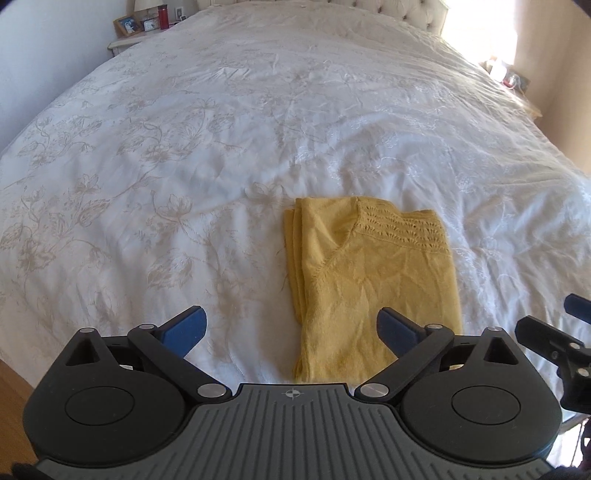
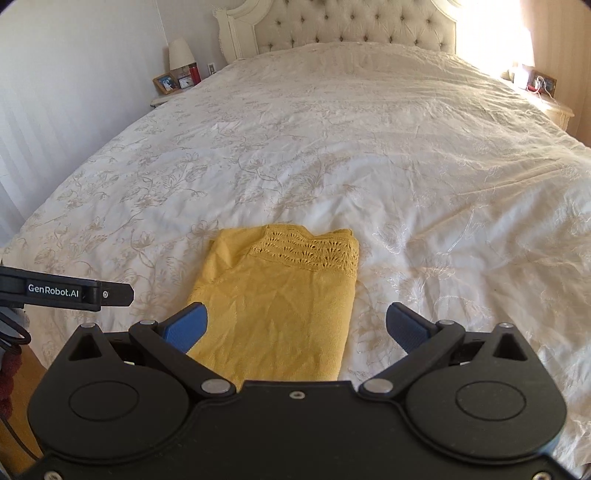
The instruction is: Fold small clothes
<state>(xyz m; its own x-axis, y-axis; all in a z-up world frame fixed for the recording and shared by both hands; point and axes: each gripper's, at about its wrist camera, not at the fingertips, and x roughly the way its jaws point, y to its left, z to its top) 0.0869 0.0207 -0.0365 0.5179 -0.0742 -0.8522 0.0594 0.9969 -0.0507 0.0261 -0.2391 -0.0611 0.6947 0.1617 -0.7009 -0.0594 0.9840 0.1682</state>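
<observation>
Both wrist views low at the foot of the bed, looking along the cover toward the tufted headboard. Left view set further left, with the folded yellow top right of centre; right view further right, with that top left of centre, close below. Shared: the top, the bedspread, the nightstand far left. Right claw at the left view's right edge, left claw at the right view's left edge

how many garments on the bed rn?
1. A folded mustard-yellow knit top lies flat near the foot edge of the white floral bedspread, just ahead of both open grippers. Nothing else shows; the nearest edge is hidden.
</observation>
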